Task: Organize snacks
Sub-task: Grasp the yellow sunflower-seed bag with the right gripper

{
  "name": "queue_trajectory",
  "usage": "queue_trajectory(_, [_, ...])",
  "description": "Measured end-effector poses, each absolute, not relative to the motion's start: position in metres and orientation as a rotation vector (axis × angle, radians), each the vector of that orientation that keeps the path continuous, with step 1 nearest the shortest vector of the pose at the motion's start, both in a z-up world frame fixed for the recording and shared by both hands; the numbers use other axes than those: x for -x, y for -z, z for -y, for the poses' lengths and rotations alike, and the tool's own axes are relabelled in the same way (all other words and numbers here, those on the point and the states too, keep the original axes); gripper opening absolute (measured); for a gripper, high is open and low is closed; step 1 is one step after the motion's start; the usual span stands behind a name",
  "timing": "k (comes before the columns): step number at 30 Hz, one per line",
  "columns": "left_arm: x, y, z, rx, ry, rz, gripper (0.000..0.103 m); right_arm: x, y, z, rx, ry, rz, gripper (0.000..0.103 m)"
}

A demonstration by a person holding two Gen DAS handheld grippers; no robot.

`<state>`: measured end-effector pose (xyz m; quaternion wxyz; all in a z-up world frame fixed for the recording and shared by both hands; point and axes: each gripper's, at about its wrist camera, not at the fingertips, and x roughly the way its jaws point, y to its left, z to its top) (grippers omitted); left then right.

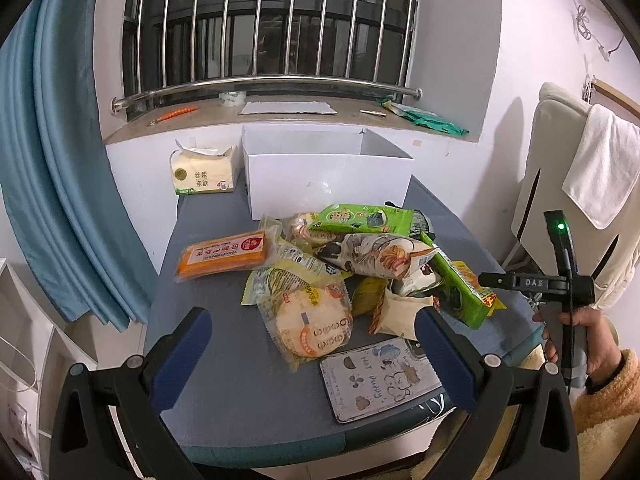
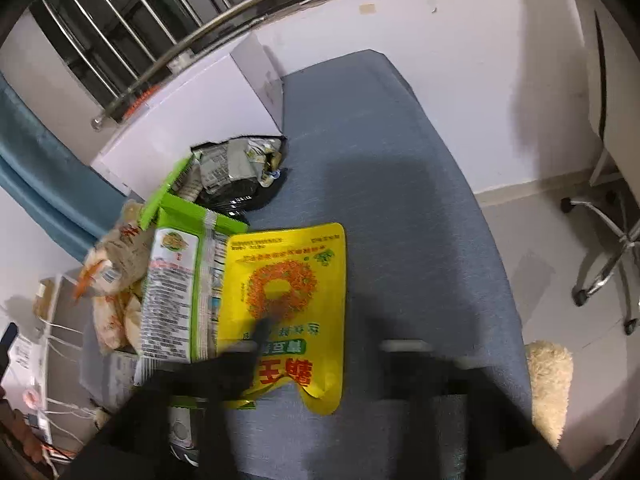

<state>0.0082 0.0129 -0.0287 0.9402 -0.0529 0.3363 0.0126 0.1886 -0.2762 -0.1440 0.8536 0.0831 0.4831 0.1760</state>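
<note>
Snack pile [image 1: 340,264] sits mid-surface, on the blue-grey surface [image 1: 224,360], in front of the white open box [image 1: 320,176]. In the pile: orange flat pack [image 1: 224,256] on the left side, round rice-cracker pack [image 1: 312,324] at the near edge, cartoon-print bag [image 1: 380,256] on top, green pack [image 1: 360,220] behind it touching the box front, long green pack [image 1: 460,284] on the right side. Box looks to have no snacks in it from this angle.

Right wrist view: yellow pouch [image 2: 288,304] lies flat on the surface, its left edge overlapping a green-and-white pack [image 2: 180,280]; black crumpled wrapper [image 2: 240,172] further back, next to the box corner.

Left hand-held gripper [image 1: 312,344]: jaws spread wide, nothing between the pads, hovering over the near edge of the pile, just above the cracker pack and a cartoon notebook [image 1: 384,380].

Right hand-held gripper [image 2: 320,350]: heavily blurred; jaws stand wide apart, left finger over the lower part of the yellow pouch, right finger over bare surface. Not clamped on anything. In the left wrist view a hand [image 1: 580,340] in a fuzzy sleeve holds it at the right side of the surface.

Tissue pack [image 1: 204,172] sits left of the box. Barred window behind, blue curtain [image 1: 60,160] left.
</note>
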Motion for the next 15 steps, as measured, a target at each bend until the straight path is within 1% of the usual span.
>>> queue_trajectory(5, [-0.008,0.029,-0.013,0.105,-0.024,-0.687,0.103,-0.181,0.141,0.252,-0.053,-0.363,-0.985,0.103])
queue_trajectory(10, [-0.008,0.031,-0.014,0.105,-0.027,-0.69,0.103,-0.179,0.152,0.24,0.027,-0.368,-1.035,0.103])
queue_trajectory(13, [-0.008,0.035,-0.017,0.112,-0.03,-0.697,0.103,-0.177,0.167,0.224,0.184,-0.333,-1.049,0.103])
queue_trajectory(14, [-0.008,0.036,-0.017,0.112,-0.032,-0.698,0.103,-0.174,0.168,0.221,0.213,-0.328,-1.029,0.102])
queue_trajectory(15, [-0.008,0.037,-0.018,0.112,-0.034,-0.7,0.103,-0.173,0.167,0.222,0.198,-0.341,-1.005,0.095])
